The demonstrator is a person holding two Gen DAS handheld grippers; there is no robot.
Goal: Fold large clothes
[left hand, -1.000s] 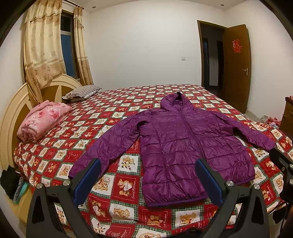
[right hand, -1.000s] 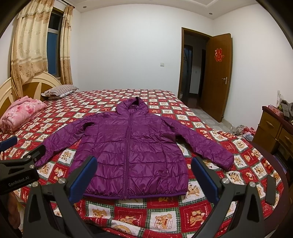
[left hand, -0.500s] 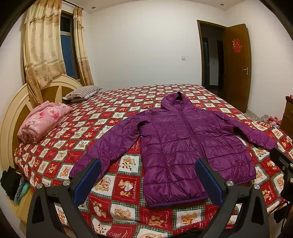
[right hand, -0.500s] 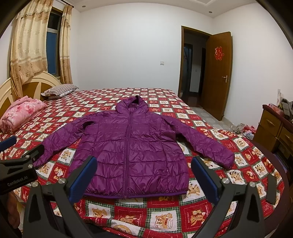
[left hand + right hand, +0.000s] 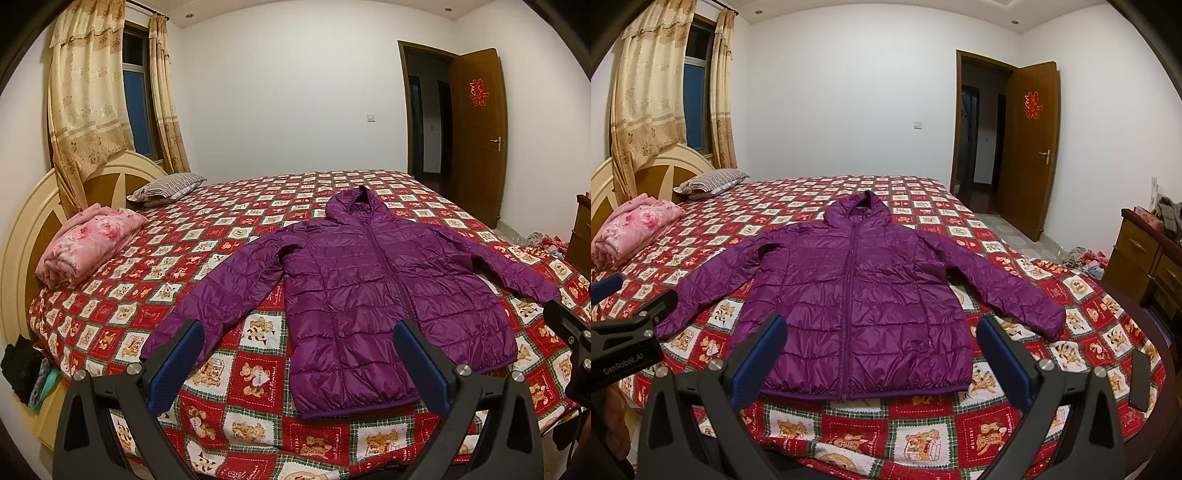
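Not much was hidden here, but a few bits were cut off. At the far left of the left wrist view, a dark heap of clothes hung off the bed's corner, too dim to make out what it was. The pink folded blanket sat by the headboard, with a striped pillow further back. In the right wrist view the dresser was clipped by the frame edge, and the stuff piled on top of it was too small to identify.

The purple hooded jacket lay flat and zipped on the red bear-print bedspread, hood pointing to the far side, both sleeves spread out and angled down toward the near edge. Its hem sat just short of the near edge of the bed, so a strip of bedspread showed in front of it. Lots of bare cover lay to the left of the left sleeve and beyond the hood; on the right, the sleeve cuff ended near the rounded right edge of the mattress.

Left gripper hung above the near edge, jaws spread wide, nothing between them, aimed between the left sleeve and the body. Right gripper was level and likewise wide apart with nothing in it, lined up over the jacket's hem. Each one showed up at the side of the other's view.
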